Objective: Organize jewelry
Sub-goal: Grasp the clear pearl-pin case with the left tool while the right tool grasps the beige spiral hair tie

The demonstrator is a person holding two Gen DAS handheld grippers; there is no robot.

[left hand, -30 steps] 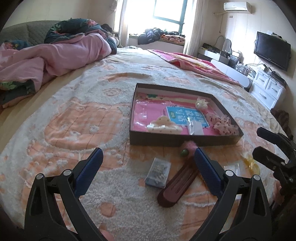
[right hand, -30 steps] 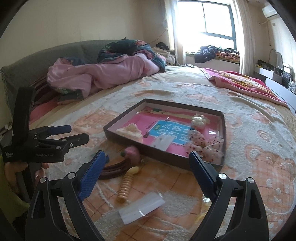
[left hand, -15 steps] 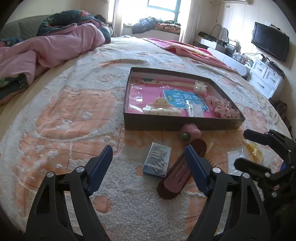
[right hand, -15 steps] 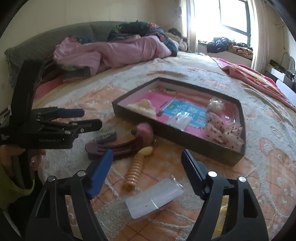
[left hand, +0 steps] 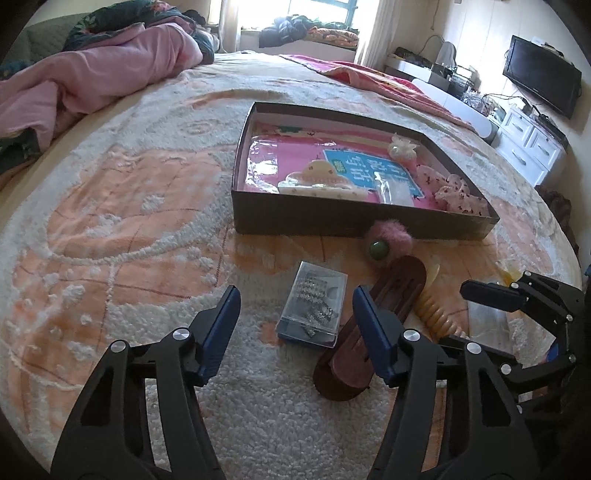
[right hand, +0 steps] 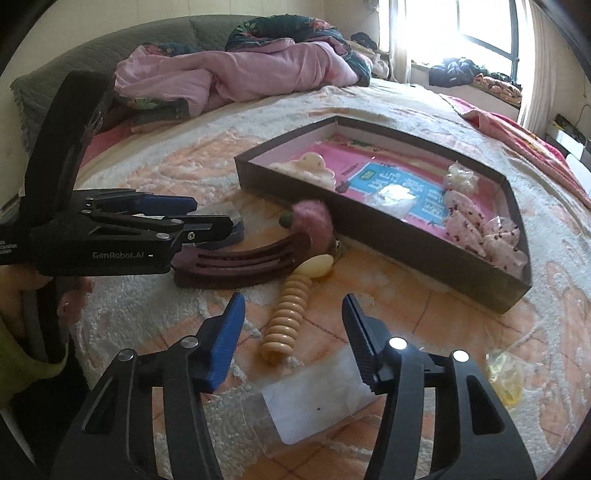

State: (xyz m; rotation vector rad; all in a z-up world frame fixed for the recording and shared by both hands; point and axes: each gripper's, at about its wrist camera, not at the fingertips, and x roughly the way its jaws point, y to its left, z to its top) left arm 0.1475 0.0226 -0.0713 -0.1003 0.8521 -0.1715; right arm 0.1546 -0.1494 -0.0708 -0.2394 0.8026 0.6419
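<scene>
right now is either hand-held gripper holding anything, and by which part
Nothing is held. The left hand-held gripper is open above the clear plastic box, and the right hand-held gripper is open over the beige ribbed clip.

Window (right hand: 491, 33) glare, fisheye-warped edges

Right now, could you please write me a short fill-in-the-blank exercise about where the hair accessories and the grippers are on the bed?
1. The cream claw clip lies ____ the dark box.
2. The left gripper has its jaws ____ around nothing.
3. The clear case lies directly beside the long ____ barrette.
4. The ribbed clip in front of the right gripper is ____ in colour.

Missing words: inside; open; brown; beige
</scene>
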